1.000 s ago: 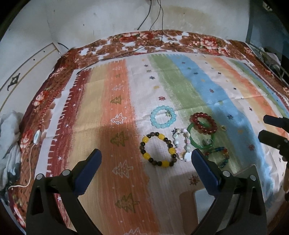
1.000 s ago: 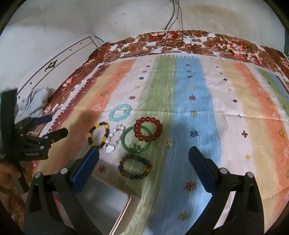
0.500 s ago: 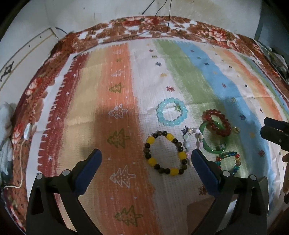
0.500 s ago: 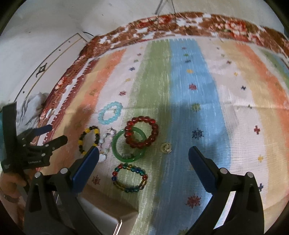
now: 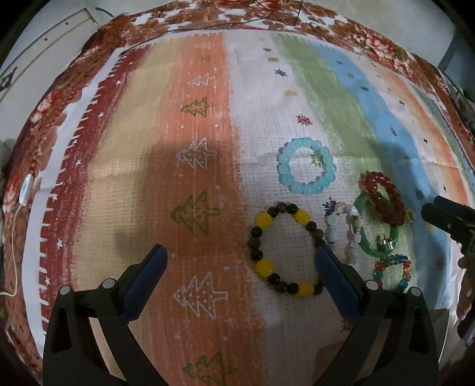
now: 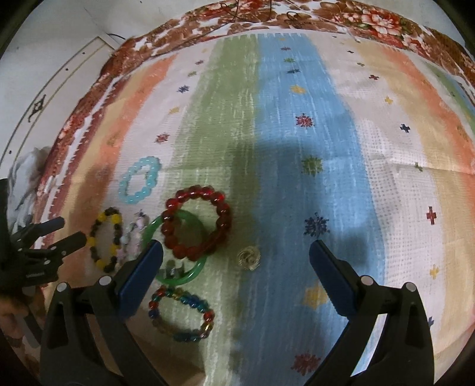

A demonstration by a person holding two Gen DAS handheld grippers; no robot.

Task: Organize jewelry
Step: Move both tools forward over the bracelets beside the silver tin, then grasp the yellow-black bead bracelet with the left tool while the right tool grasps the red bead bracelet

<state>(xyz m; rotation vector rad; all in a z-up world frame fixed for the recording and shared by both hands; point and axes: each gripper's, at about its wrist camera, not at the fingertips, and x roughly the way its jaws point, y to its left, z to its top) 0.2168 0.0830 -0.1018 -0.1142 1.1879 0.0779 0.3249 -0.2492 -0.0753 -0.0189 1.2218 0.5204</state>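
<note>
Several bracelets lie on a striped cloth. In the left wrist view: a yellow-and-dark bead bracelet (image 5: pixel 283 249), a light blue bracelet (image 5: pixel 306 167), a pale bead bracelet (image 5: pixel 341 228), a green bangle (image 5: pixel 368 237), a red bead bracelet (image 5: pixel 383 196) and a multicolour bracelet (image 5: pixel 393 271). My left gripper (image 5: pixel 240 264) is open, its right finger at the yellow bracelet's edge. In the right wrist view my right gripper (image 6: pixel 236 261) is open above the red bracelet (image 6: pixel 196 225), green bangle (image 6: pixel 178 276), a small gold ring (image 6: pixel 249 258) and the multicolour bracelet (image 6: pixel 181 314).
The striped cloth (image 5: pixel 196 148) lies over a floral blanket (image 6: pixel 207 26). A white wall panel (image 6: pixel 44 98) stands at the left. A white cable with a switch (image 5: pixel 25 190) lies at the cloth's left edge. The other gripper (image 6: pixel 44 246) shows at the left.
Both grippers have moved forward and lower toward the bracelets, which now look larger. Both stay open. No jewelry has moved.
</note>
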